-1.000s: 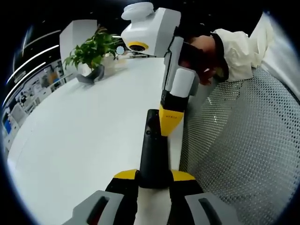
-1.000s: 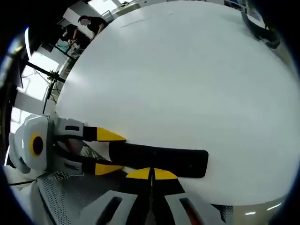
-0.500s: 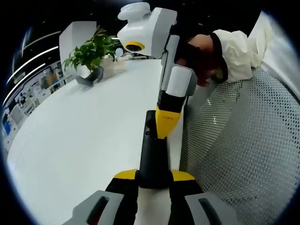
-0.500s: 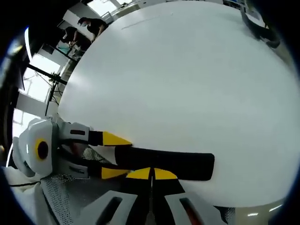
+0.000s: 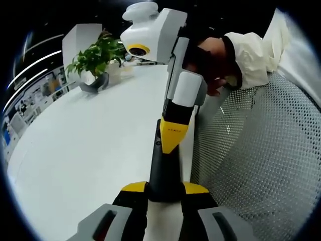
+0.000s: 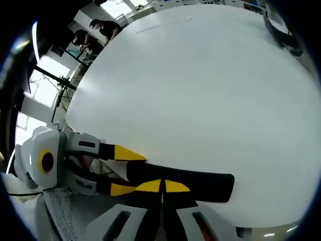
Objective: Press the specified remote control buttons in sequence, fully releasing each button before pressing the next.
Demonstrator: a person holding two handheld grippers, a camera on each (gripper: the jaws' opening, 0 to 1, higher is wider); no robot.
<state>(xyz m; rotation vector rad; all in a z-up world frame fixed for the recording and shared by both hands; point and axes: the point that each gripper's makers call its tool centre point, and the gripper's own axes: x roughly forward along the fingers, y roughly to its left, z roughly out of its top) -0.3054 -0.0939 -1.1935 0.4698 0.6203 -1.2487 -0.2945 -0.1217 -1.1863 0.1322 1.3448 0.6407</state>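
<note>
A long black remote control (image 5: pixel 161 165) lies along the white table's edge. My left gripper (image 5: pixel 164 189) is shut on its near end, one yellow jaw on each side. My right gripper (image 5: pixel 171 141) comes down from above, held by a hand in a white sleeve; it is shut, with its yellow tips together on the remote's upper face near the far end. In the right gripper view the remote (image 6: pixel 200 176) runs left to right just above my right gripper (image 6: pixel 162 186). My left gripper (image 6: pixel 126 171) clamps its left end there.
The white table (image 5: pixel 85 140) spreads wide to the left. A potted green plant (image 5: pixel 98 57) stands at its far side. A grey mesh chair back (image 5: pixel 261 155) is close on the right. People (image 6: pixel 103 27) stand far off beyond the table.
My right gripper's tips have slid a little along the remote toward the left gripper's end. The left gripper's hold has not changed.
</note>
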